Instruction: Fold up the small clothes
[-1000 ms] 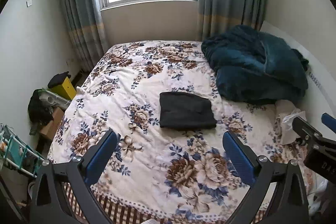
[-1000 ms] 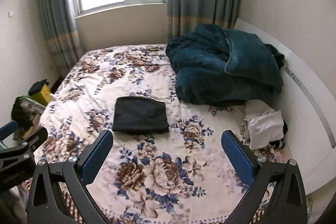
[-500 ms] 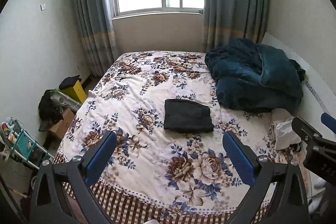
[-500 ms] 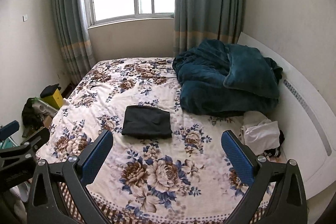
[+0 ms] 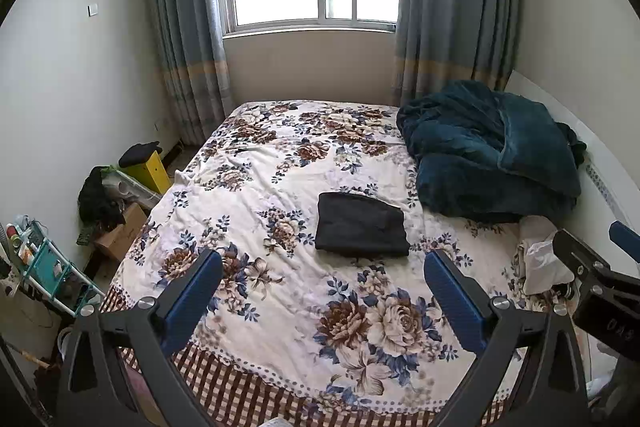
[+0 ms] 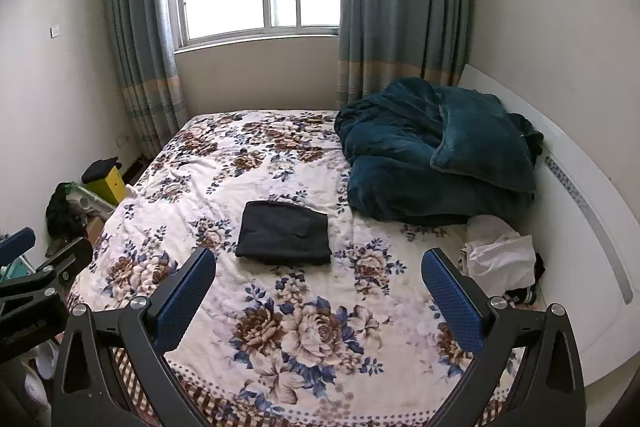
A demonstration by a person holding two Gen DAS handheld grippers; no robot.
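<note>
While both grippers gape, folded black garment (image 5: 361, 225) tops bed (image 5: 280, 307).

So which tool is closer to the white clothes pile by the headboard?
Right. The right tool hangs over the bed's foot with the white clothes pile just beyond its right finger. The left tool sits further left, with the right tool between it and the pile.
</note>
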